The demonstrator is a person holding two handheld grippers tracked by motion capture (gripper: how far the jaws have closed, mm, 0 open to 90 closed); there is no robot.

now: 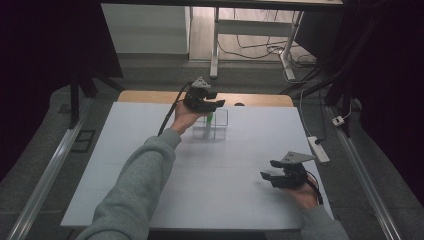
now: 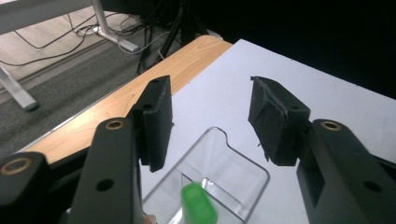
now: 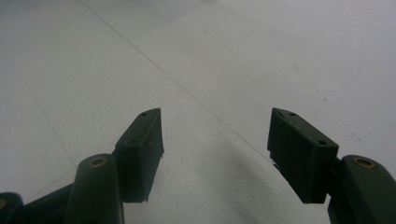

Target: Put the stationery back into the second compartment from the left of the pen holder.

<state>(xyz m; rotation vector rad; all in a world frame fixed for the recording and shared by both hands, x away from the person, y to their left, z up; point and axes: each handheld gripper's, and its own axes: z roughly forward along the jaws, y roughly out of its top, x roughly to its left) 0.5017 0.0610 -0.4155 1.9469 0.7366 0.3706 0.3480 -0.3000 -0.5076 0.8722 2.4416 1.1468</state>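
A: What stands in the way on the desk [image 1: 150,200]?
B: The clear compartment box [image 1: 212,125], with a green piece [image 1: 209,118] standing in it.
A: And around that box?
B: Bare sheet on every side; the near right, toward the right claw [image 1: 267,179], is free.

From up high I see a dim room with dark, almost black sides. The white worktop [image 1: 215,185] is the brightest part, lit softly and evenly from above, with no hard glare. The floor at the back is lighter. My right gripper [image 1: 272,178] drops a faint soft shadow on the sheet beside it. That picture is a bit grainy. In the left gripper view the green thing [image 2: 198,205] at the bottom is blurry, too close to be sharp, and the clear box [image 2: 243,175] shines a little on its rim. The right gripper view looks grey and soft.
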